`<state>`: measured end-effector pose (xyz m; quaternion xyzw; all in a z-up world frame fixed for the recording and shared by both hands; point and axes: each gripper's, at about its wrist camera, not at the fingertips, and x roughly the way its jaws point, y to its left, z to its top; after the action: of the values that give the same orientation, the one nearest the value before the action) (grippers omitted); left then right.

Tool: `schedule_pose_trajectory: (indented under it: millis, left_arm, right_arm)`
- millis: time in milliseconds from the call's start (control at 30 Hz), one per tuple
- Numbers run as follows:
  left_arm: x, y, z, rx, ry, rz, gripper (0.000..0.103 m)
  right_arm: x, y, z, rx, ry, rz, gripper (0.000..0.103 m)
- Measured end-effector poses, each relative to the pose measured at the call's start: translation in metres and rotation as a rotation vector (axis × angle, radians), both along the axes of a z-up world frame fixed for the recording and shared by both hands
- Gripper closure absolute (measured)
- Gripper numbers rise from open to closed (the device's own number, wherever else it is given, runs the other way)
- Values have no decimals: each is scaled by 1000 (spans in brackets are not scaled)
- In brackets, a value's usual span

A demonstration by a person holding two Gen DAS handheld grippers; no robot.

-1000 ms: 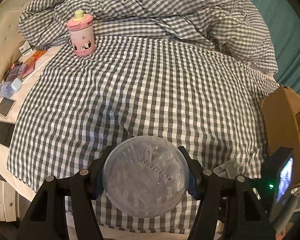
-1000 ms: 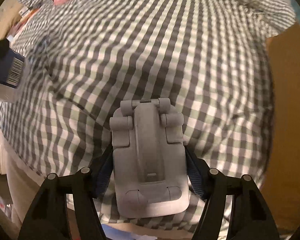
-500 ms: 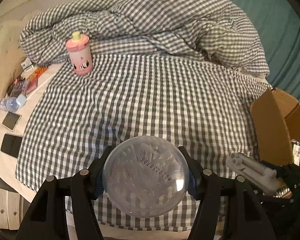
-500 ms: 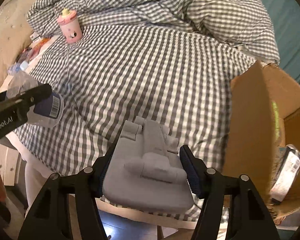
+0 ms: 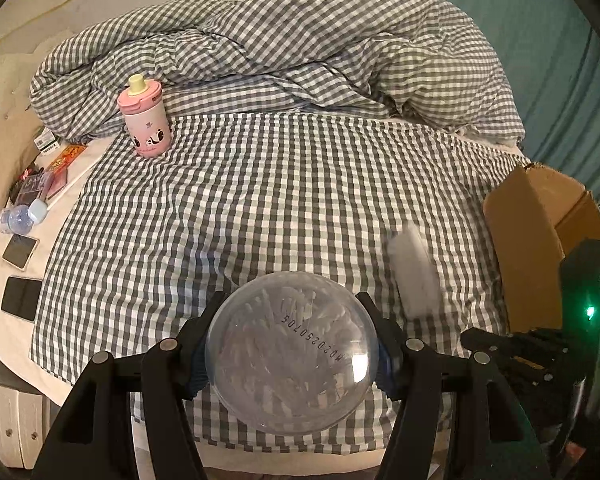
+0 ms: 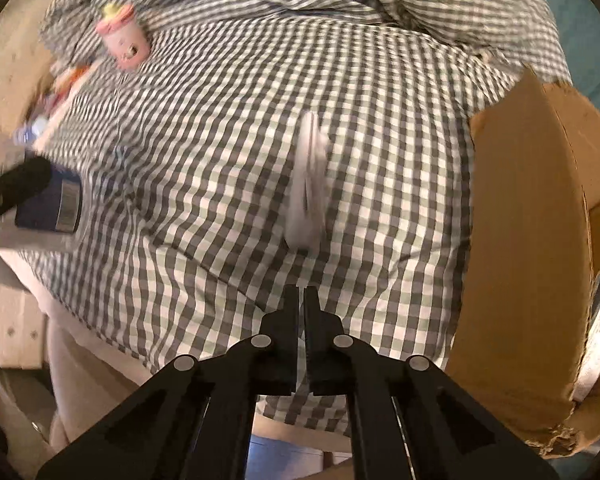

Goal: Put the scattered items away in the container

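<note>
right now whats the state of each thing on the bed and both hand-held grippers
left hand-held gripper: shut on clear tub
right hand-held gripper: shut, empty
grey stand: loose, blurred, outside box
box: open
pink bottle: upright, capped
duvet: bunched up

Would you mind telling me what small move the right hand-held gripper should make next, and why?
Probably open the right hand-held gripper and lower it toward the blurred pale grey item. Its jaws are shut on nothing, and that item shows against the checked cover, outside the cardboard box.
</note>
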<state>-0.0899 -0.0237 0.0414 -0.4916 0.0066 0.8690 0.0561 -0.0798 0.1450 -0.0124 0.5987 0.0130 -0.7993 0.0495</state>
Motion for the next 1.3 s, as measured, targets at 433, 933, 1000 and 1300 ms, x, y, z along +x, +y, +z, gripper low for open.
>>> schedule_pose_trajectory:
  millis: [433,933,1000,1300]
  left_arm:
    - [3,-15,-11,8,-34,23,39]
    - [-10,-23,-32,5,-84,45,39]
    - [-12,-23,-34,6,-90,48,39]
    - [-16,-21,-41,16,-105,45,39]
  right_arm:
    - [-41,31,-27,-18,64,-124,28]
    - [-91,75,-84,-352,-73,-269,42]
    - [-91,71,-77,-331,-64,-247,61]
    - [-84,-10,-52,-49,40,2,76]
